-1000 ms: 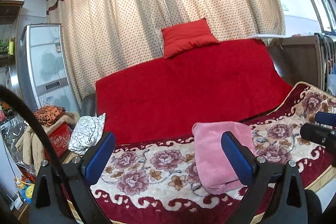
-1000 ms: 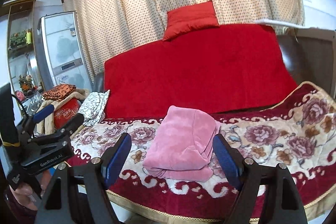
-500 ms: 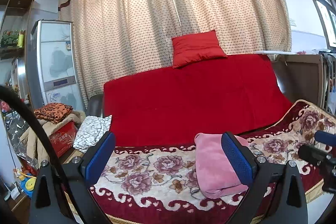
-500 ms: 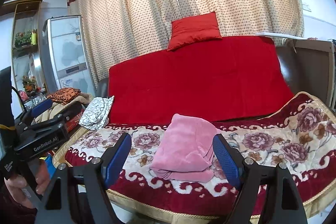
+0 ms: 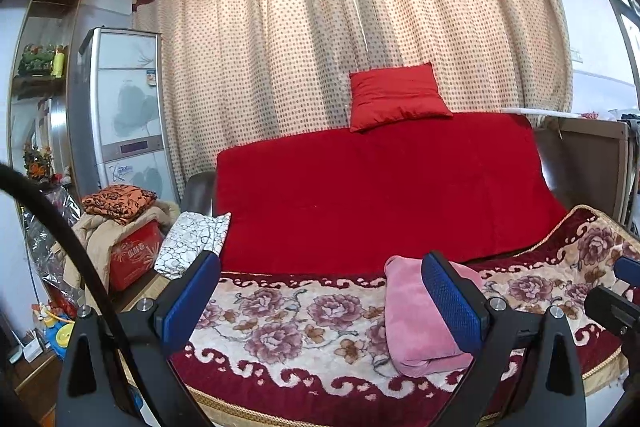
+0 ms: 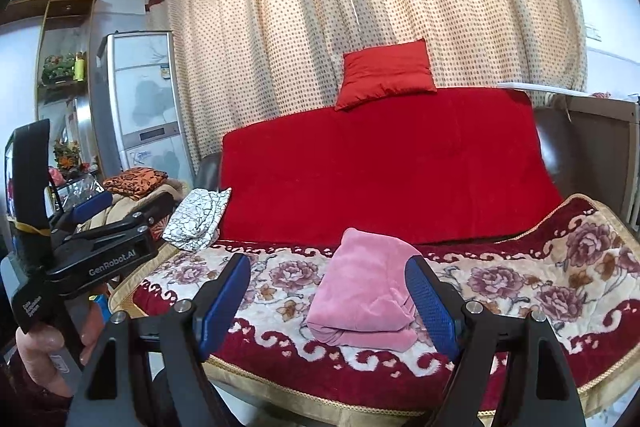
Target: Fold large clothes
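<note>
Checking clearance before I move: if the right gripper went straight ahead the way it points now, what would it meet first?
Probably the folded pink garment on the floral blanket: it lies between the open right gripper fingers' line, though depth is unclear.

Both wrist cams face sofa (image 5: 380, 195) from front edge, level; share pink garment (image 6: 364, 295).

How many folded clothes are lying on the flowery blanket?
1: a pink garment lies folded near the front edge of the blanket. Other clothes are piled off to the left, beside the sofa, and may hide more.
</note>
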Available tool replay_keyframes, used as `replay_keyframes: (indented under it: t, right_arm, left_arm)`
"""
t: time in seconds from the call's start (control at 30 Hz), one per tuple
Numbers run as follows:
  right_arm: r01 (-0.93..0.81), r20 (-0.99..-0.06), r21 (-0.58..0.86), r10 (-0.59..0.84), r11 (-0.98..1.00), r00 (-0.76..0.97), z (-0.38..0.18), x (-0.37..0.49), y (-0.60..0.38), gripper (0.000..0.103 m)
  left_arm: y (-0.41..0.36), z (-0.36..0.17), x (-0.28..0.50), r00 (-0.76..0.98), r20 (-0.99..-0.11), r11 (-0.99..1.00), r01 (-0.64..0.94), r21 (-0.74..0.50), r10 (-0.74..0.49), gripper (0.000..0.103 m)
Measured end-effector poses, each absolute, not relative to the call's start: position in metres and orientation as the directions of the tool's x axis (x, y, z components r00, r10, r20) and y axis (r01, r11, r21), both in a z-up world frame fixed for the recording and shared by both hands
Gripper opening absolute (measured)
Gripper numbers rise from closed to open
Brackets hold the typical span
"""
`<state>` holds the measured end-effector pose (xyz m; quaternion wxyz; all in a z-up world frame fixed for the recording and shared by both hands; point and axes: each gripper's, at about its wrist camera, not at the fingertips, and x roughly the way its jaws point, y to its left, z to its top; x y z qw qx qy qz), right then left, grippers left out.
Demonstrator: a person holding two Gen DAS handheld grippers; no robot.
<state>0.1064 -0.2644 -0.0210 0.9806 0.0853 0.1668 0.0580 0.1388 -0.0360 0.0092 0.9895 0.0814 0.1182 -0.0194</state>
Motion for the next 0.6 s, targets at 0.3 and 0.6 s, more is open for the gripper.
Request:
replay_keyframes:
  t: [0.3, 0.6]
  right_arm:
    - [-0.083, -0.304, 0.184, 0.137, 0.979, 0.943, -0.012, 0.100, -0.260, 0.083]
    - [-0.094, -0.296, 0.183, 0.146, 0.979, 0.944, -0.009, 0.098, -0.254, 0.083]
  left_arm:
    - [-0.029, 0.021, 0.126, 0.979, -0.202, 0.989, 0.046, 0.137, -0.018, 0.101]
    - [-0.024, 0.026, 0.119, 0.984, -0.179, 0.990, 0.037, 0.133, -0.013, 0.101]
